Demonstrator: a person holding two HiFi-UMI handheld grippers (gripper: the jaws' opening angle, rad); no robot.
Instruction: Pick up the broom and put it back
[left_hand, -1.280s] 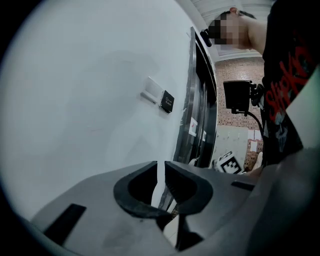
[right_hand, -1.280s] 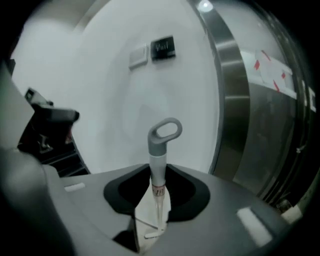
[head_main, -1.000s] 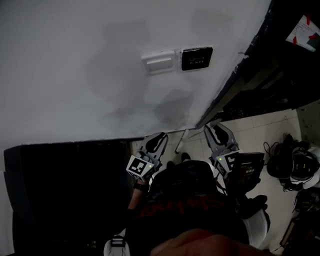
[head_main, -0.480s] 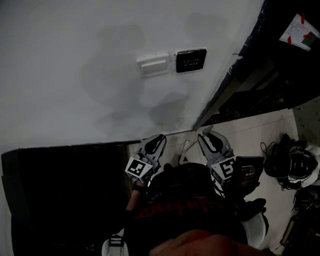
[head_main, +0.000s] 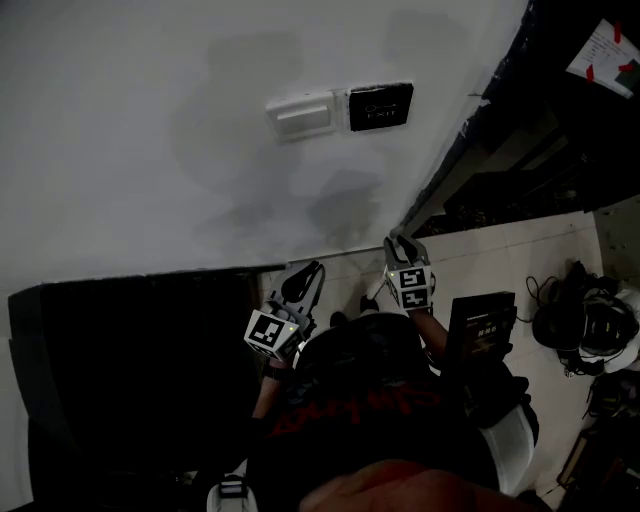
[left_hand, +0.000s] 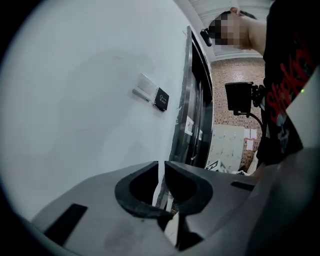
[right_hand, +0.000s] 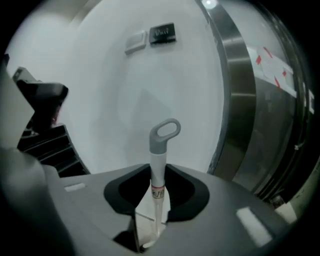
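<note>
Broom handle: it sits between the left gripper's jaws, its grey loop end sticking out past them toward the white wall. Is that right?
Wrong gripper. The broom handle sits between the jaws of the right gripper, its grey loop end sticking out past them toward the white wall; the right gripper view shows it. The left gripper holds nothing.

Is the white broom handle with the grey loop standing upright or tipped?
Upright: the white broom handle rises straight through the right gripper, loop topmost.
</note>
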